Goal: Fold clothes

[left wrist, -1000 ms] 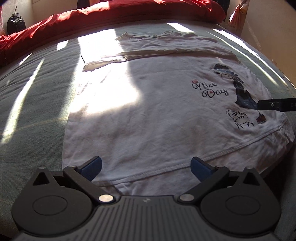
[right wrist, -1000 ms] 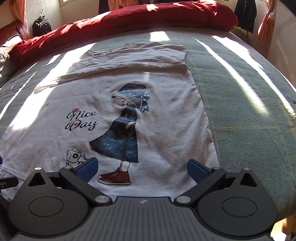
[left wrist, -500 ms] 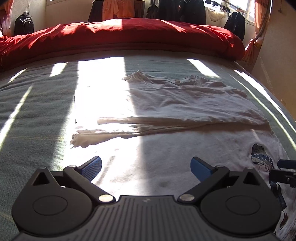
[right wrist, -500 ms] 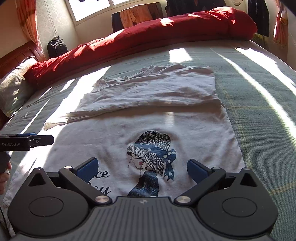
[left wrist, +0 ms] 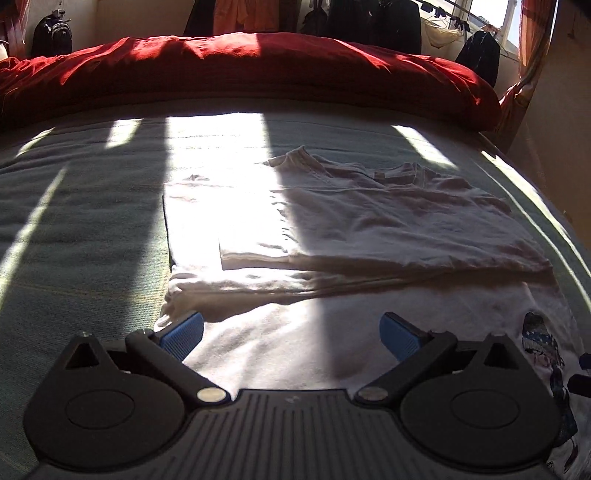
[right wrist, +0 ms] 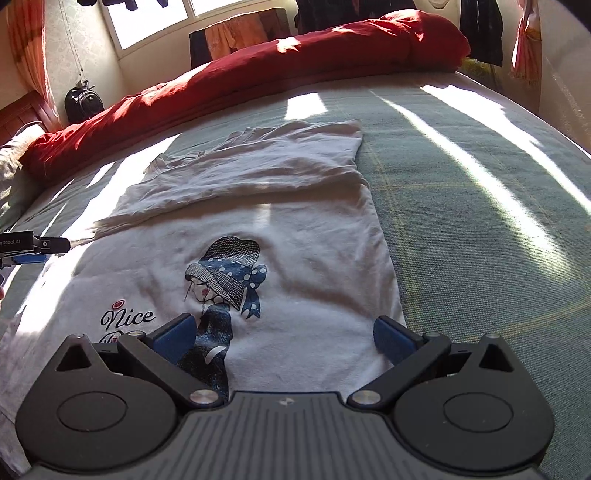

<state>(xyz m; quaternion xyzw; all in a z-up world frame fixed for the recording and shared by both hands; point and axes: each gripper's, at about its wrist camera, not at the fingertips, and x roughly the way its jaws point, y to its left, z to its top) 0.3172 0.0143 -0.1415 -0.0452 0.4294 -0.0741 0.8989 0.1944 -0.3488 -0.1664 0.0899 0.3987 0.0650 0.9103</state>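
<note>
A black backpack (right wrist: 83,99) stands against the wall at far left, beside an orange curtain (right wrist: 26,48) and the corner of a wooden headboard (right wrist: 22,114). A red duvet (right wrist: 258,70) is rolled along the far edge of a bed covered in a grey-green checked bedspread (right wrist: 480,221), striped with hard sunlight from the window (right wrist: 155,18).

On the bedspread lies a white T-shirt (right wrist: 295,258), print side up, its upper part with the sleeves folded down over the body so that the collar (left wrist: 295,155) faces the duvet. The print shows a girl in a blue dotted hat (right wrist: 225,273) with the words "Nice Day" (right wrist: 129,317) to her left.

The left gripper (left wrist: 291,330) hangs over the shirt's left side, blue-padded fingers (left wrist: 183,332) spread wide and holding nothing; its left pad sits just above the shirt's left edge, near the fold. From the right wrist view the same tool pokes in at the left border.

The right gripper (right wrist: 282,336) hangs over the printed lower half, its fingers (right wrist: 391,338) likewise wide apart and empty, one on the girl's dark dress, the other near the shirt's right edge. Whether any pad touches cloth cannot be told.

Dark clothes (left wrist: 369,18) hang behind the bed, more at the right window.
</note>
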